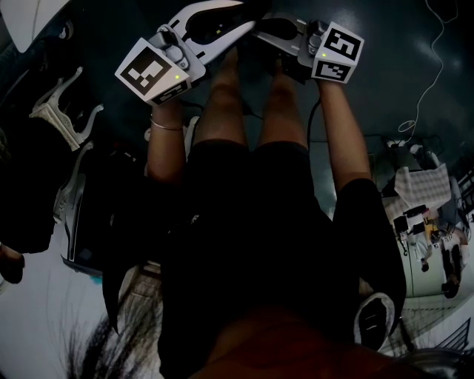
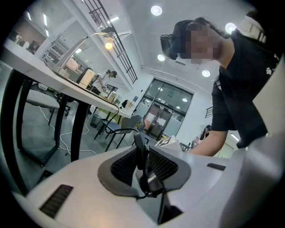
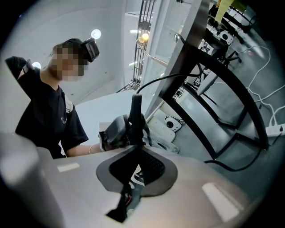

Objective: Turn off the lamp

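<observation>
The lamp (image 2: 108,43) is lit, its bulb glowing on a thin curved arm above the white table (image 2: 42,67). In the right gripper view the lamp (image 3: 144,37) shines high up, beyond the table's edge. Both grippers are held low, over the seated person's knees and well below the tabletop. My left gripper (image 1: 219,15) is shut with nothing between its jaws; its tips (image 2: 140,149) point up past the table's black legs. My right gripper (image 1: 268,29) is also shut and empty, and it faces the left gripper (image 3: 116,132) across a short gap.
Black table legs (image 3: 231,84) and loose cables (image 3: 262,67) stand close on the right. A chair (image 2: 116,127) is under the table's far side. A white chair (image 1: 63,111) is at the left, and cluttered items (image 1: 426,215) lie on the floor at the right.
</observation>
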Demonstrator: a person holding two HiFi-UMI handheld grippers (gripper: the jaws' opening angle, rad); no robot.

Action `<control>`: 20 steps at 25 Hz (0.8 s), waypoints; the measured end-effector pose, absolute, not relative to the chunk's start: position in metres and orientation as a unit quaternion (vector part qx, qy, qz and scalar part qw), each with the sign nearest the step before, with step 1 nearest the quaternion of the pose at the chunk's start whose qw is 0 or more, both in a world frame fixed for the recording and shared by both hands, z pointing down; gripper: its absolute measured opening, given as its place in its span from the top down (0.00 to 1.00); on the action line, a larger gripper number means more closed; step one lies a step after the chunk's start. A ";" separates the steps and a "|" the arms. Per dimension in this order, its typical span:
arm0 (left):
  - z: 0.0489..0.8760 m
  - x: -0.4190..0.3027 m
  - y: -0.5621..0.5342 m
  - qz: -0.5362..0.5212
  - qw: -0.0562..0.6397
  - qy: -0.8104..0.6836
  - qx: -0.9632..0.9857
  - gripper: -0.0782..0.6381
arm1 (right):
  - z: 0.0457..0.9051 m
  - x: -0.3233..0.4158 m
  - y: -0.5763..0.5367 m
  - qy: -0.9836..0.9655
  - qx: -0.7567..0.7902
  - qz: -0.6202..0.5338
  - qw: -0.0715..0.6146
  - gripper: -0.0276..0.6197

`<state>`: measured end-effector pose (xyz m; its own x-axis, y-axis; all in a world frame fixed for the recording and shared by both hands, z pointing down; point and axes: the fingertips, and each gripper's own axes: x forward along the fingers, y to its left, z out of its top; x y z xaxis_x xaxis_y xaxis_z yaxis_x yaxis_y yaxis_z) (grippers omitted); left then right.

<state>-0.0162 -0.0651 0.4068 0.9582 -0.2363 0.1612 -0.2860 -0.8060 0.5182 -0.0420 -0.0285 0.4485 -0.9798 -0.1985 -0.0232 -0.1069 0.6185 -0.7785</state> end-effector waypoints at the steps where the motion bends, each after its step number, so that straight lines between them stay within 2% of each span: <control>1: 0.406 -0.016 -0.065 0.041 0.280 -0.137 0.949 0.77 | 0.449 -0.042 -0.028 0.898 -0.085 -0.429 0.053 0.95; 20: 0.408 -0.016 -0.065 0.050 0.278 -0.138 0.949 0.77 | 0.449 -0.042 -0.029 0.897 -0.088 -0.429 0.053 0.95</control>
